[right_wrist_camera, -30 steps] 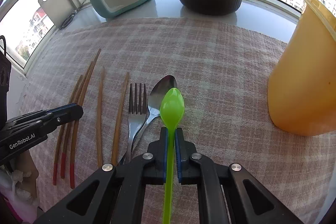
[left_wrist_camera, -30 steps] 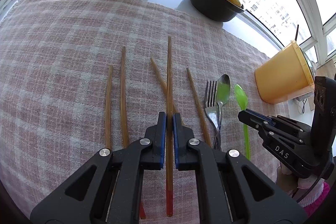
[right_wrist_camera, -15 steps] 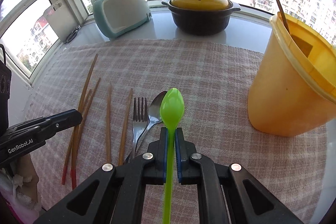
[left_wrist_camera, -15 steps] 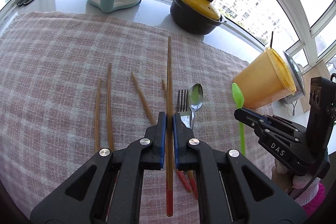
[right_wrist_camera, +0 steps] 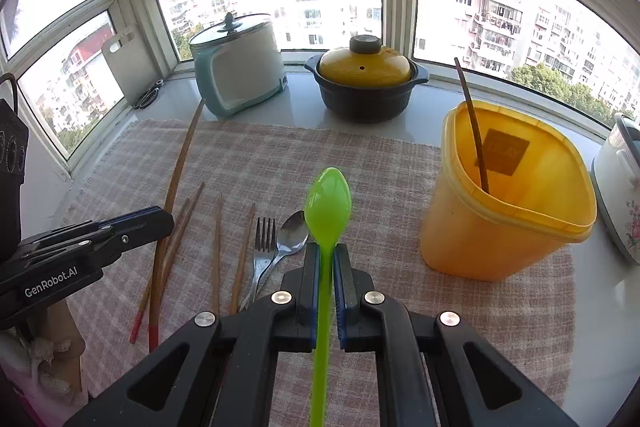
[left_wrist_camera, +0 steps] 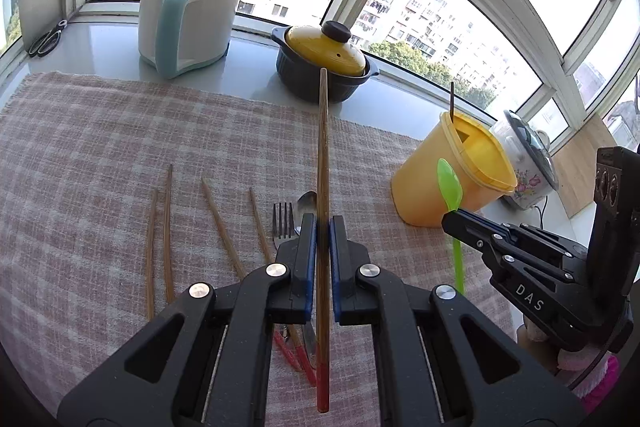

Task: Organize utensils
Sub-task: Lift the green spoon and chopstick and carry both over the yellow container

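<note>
Gripping a red-tipped wooden chopstick (left_wrist_camera: pixel 322 163) in the left gripper (left_wrist_camera: pixel 322 227), jaws clamped tight on its shaft, lifted clear above the checked cloth (left_wrist_camera: pixel 100 155). Pinching a green plastic spoon (right_wrist_camera: pixel 328 203) in the right gripper (right_wrist_camera: pixel 327 253), likewise closed fully on the handle, bowl forward. Lying below on the cloth: four more chopsticks (left_wrist_camera: pixel 160 227), a fork (right_wrist_camera: pixel 262 243) and a metal spoon (right_wrist_camera: pixel 292 231), side by side. Standing near the cloth's right edge, a yellow tub (right_wrist_camera: pixel 504 227), mouth open, one dark stick (right_wrist_camera: pixel 474 131) leaning inside. Bare cloth between cutlery and tub.
</note>
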{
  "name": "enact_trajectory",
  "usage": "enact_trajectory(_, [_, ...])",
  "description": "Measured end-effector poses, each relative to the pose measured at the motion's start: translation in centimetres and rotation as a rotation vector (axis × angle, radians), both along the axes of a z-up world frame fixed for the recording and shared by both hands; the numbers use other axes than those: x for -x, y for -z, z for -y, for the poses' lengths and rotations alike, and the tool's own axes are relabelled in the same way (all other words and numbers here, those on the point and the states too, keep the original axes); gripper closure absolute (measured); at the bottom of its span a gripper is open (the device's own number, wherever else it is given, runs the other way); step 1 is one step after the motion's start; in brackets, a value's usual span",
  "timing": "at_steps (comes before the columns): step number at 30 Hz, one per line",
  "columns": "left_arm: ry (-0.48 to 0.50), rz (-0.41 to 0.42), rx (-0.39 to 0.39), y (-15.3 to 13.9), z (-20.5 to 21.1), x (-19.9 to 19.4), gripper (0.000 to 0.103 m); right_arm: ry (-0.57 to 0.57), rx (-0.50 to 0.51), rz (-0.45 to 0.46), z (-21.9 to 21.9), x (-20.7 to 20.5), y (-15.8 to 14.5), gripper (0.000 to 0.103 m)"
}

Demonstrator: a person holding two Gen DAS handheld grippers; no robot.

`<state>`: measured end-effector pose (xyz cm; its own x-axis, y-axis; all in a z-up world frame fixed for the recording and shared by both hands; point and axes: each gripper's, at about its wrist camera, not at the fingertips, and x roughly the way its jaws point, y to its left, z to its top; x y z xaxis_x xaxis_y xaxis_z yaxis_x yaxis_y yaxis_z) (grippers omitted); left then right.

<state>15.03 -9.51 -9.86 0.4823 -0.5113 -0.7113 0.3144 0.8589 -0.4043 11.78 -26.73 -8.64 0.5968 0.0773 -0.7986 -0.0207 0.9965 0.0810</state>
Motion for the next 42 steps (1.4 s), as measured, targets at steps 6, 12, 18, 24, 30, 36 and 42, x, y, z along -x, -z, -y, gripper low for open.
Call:
enact_trajectory(6, [0.014, 0.046, 0.022, -1.8, 2.2, 1.2, 0.099, -0.007, 0.004, 0.045, 1.6, 1.2, -2.0, 0.099])
enact_trajectory(12, [0.022, 0.077, 0.043, -3.1, 4.3, 1.9, 0.099, -0.003, 0.003, 0.083, 3.2, 2.3, -3.4, 0.099])
enact_trajectory(18, [0.036, 0.103, 0.066, -4.4, 6.1, 2.4, 0.099, 0.012, -0.013, 0.121, 5.3, 3.4, -4.8, 0.099])
enact_trajectory(24, [0.063, 0.131, 0.081, -5.7, 8.4, 2.7, 0.099, 0.040, -0.022, 0.159, 7.8, 4.2, -6.2, 0.099])
enact_trajectory(30, [0.081, 0.155, 0.103, -6.9, 10.1, 2.2, 0.099, 0.068, -0.030, 0.192, 10.0, 4.7, -7.5, 0.099])
enact_trajectory(36, [0.098, 0.186, 0.116, -8.1, 12.0, 1.5, 0.099, 0.084, -0.034, 0.220, 11.3, 4.5, -8.7, 0.099])
enact_trajectory(42, [0.096, 0.200, 0.134, -8.9, 13.6, 0.4, 0.099, 0.089, -0.038, 0.245, 12.6, 4.0, -9.5, 0.099])
